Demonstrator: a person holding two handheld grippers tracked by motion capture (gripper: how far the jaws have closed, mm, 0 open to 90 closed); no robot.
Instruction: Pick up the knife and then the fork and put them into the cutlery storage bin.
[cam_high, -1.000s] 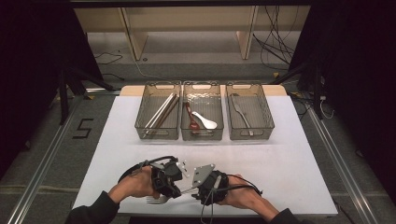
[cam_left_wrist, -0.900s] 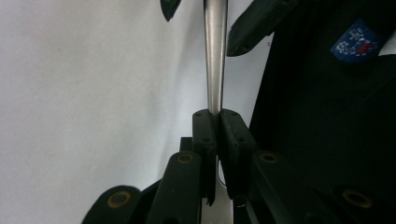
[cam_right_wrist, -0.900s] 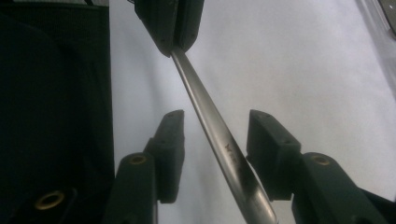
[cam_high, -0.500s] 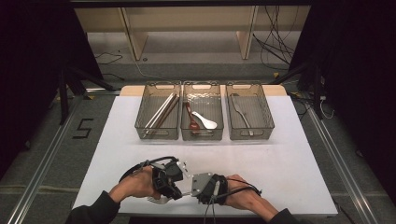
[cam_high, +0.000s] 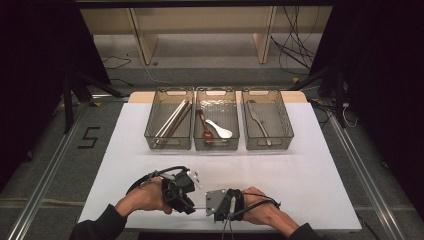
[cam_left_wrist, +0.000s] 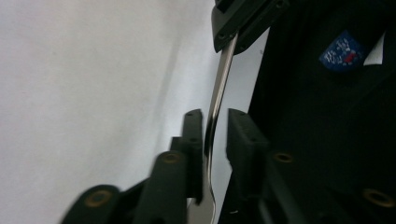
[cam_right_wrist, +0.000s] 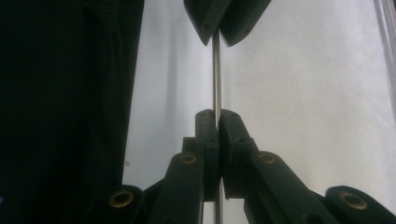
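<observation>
Two grippers: both met over the near edge of the white table (cam_high: 310, 175), facing each other with one thin metal utensil (cam_high: 199, 206) spanning the gap between them.
Left gripper (cam_left_wrist: 210, 135): jaws stood slightly apart, the shiny handle running between them and resting against one pad, a clear gap on the other side; no firm clamp could be seen.
Utensil (cam_left_wrist: 219, 88): held off the table surface, its far end pinched in the other tool's black tips; which kind of utensil it was could not be told.
Right gripper (cam_right_wrist: 215, 123): jaws pressed tight on the thin stem (cam_right_wrist: 216, 79).
Risk, slip: with just one firm clamp, the piece could pivot or drop if the right jaws let go early.
Risk, pull: tugging apart while both gripped might bend or flick it.
Bins: three clear trays (cam_high: 217, 120) sat well apart across the table, holding chopsticks (cam_high: 170, 120), spoons (cam_high: 216, 129) and a fork (cam_high: 258, 119); a wrong sort remained possible.
</observation>
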